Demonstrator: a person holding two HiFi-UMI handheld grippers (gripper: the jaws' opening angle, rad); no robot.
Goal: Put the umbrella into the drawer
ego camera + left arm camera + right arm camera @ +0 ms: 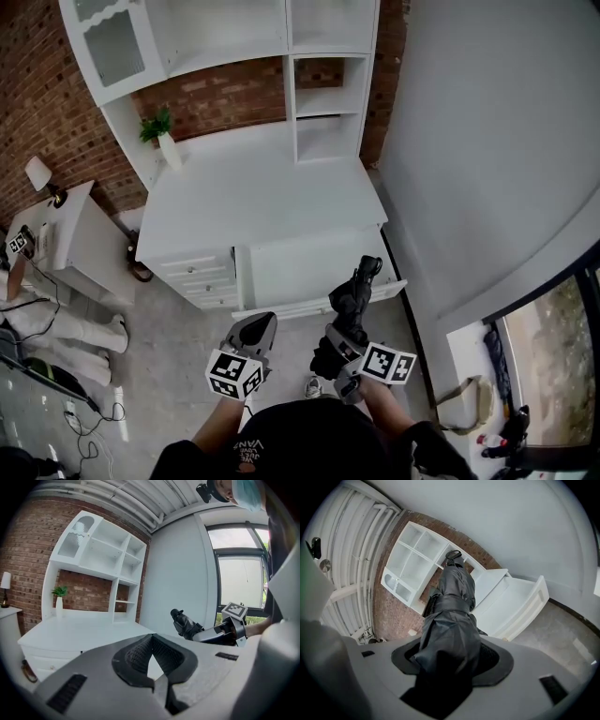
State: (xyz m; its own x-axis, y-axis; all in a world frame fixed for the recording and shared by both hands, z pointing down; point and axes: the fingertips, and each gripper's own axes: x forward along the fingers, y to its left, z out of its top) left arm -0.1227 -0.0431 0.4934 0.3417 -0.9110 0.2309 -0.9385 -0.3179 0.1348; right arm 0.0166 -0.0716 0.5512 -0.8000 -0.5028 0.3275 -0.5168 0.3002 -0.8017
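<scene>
White desk (253, 192) backed against brick wall (234, 98), wide front drawer (300, 267) pulled open. Gripped black folded umbrella (354, 292) in right gripper (337, 345), jaws clamped round one end, other end slanted up over drawer's right front part, not lying inside. Held left gripper (255, 328) just beside right one, jaws pressed together on nothing, short of drawer front. Spotted small green plant (157, 124) in white vase (170, 150) at desk's back left.

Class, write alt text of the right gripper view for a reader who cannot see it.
The right claw grips a folded black umbrella; an open white drawer shows beyond it. White shelves against a brick wall stand behind.
</scene>
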